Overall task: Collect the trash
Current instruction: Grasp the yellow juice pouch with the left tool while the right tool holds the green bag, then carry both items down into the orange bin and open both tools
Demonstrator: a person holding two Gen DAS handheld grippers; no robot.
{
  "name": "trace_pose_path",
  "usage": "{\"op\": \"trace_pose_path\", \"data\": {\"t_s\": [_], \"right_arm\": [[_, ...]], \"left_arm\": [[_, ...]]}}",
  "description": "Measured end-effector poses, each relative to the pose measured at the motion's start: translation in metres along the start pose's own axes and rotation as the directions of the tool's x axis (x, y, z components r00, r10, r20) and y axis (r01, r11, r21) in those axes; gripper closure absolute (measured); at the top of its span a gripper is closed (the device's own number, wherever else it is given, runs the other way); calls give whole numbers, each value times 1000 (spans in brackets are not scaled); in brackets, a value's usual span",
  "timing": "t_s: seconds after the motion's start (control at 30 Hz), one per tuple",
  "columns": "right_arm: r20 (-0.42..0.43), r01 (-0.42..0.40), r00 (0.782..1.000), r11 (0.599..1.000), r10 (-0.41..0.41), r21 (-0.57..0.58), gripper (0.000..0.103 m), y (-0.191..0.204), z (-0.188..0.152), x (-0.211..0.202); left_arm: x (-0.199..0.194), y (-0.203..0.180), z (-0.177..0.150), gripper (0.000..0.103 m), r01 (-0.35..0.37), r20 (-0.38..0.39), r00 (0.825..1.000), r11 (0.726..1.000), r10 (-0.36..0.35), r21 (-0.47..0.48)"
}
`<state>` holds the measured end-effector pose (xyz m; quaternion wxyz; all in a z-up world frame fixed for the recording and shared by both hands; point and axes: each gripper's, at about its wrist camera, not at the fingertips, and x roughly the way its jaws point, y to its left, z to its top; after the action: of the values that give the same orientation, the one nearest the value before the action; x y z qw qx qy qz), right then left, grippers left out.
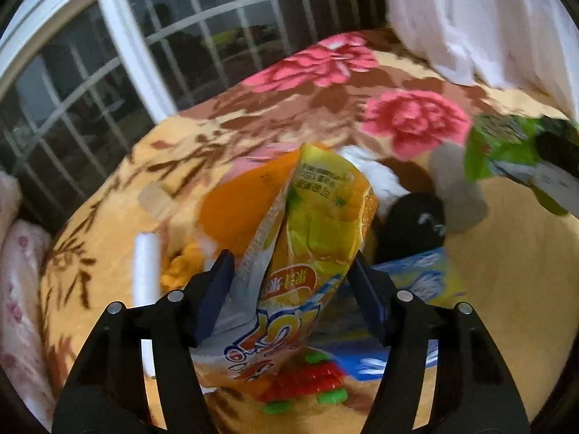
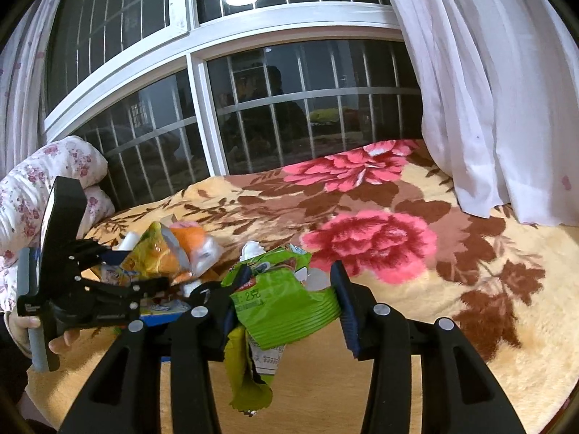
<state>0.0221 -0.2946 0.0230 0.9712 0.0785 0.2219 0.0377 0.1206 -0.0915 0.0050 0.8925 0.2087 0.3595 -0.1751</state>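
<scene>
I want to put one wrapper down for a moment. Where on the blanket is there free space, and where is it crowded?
Free: the plain yellow blanket right of the green wrapper, below the big pink flower, and the flowered stretch toward the curtain. Crowded: the left side, around the orange wrapper, blue packet and red toy.

both grippers [image 1: 293, 285] [image 2: 286, 289] were black, with dark blue ribbed pads [image 1: 213, 289] and round silver screws [image 2: 381, 309]. the left one had a grey handle [image 2: 36, 336]; its hand [image 2: 54, 340] wore no glove.
</scene>
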Motion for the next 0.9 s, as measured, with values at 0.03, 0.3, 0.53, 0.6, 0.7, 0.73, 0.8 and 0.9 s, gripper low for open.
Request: {"op": "trace_pose_path", "data": {"t_s": [0.03, 0.3, 0.53, 0.6, 0.7, 0.73, 0.8, 0.9], "right_arm": [[1, -2, 1000, 1000, 2, 1, 58, 0, 0, 0], [21, 1, 1000, 1000, -1, -4, 58, -1, 0, -4], [29, -52, 998, 999, 52, -9, 58, -2, -3, -16], [34, -87, 996, 996, 87, -14, 58, 1, -4, -26], [41, -146, 988, 989, 147, -25, 58, 9, -9, -52], [36, -176, 983, 984, 177, -28, 58, 13, -12, -63], [17, -231, 973, 972, 232, -42, 58, 20, -19, -82], [-11, -270, 963, 958, 270, -99, 58, 29, -35, -115]], "left_arm": [[-1, 0, -1, 46, -13, 4, 1000, 1000, 13, 0], [-54, 10, 6, 57, -47, 94, 994, 992, 59, -121], [-133, 3, 1, 58, -41, 195, 977, 971, 89, -237], [-151, -3, -9, 58, -35, 206, 974, 961, 95, -275], [-175, -19, -31, 58, -54, 218, 968, 952, 123, -300], [-183, -28, -39, 58, -65, 222, 966, 952, 135, -298], [-194, -43, -55, 58, -79, 227, 962, 953, 149, -294], [-211, -67, -84, 58, -51, 233, 965, 953, 124, -297]]}}
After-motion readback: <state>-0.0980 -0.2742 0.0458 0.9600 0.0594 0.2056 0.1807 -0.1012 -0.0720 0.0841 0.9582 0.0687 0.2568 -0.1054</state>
